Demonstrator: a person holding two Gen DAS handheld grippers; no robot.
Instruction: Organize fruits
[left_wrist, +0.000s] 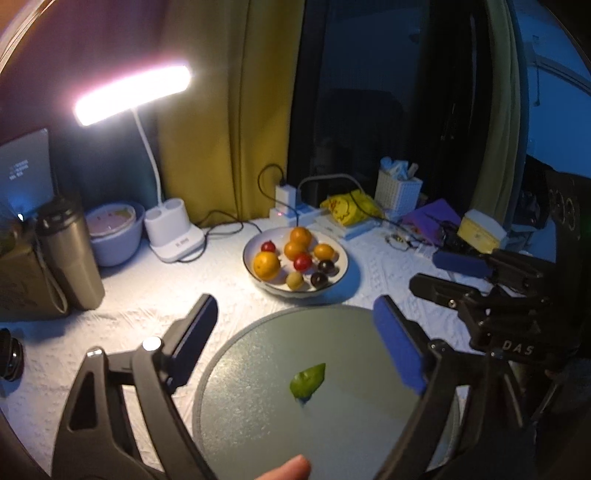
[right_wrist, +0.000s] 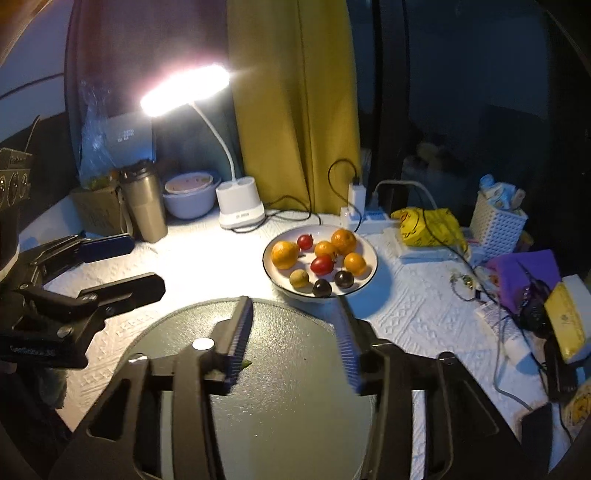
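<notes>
Left wrist view: we see our left hand-held gripper (left_wrist: 295, 328) gaping wide, holding nothing, over the grey round board (left_wrist: 258, 424) with a green scrap (left_wrist: 308, 380).
Fruits: in the white bowl (right_wrist: 364, 275), far centre of the table (right_wrist: 417, 314).
Right wrist view: right hand-held gripper (right_wrist: 295, 338) part open, empty.
Handling: we judge the oranges (right_wrist: 285, 254) firm, the red tomatoes (right_wrist: 322, 265) soft and slippery; grip lightly across the middle.

Right claw (right_wrist: 295, 339) empty and parted over grey round board (right_wrist: 295, 424), fruit plate (right_wrist: 364, 275) beyond
</notes>
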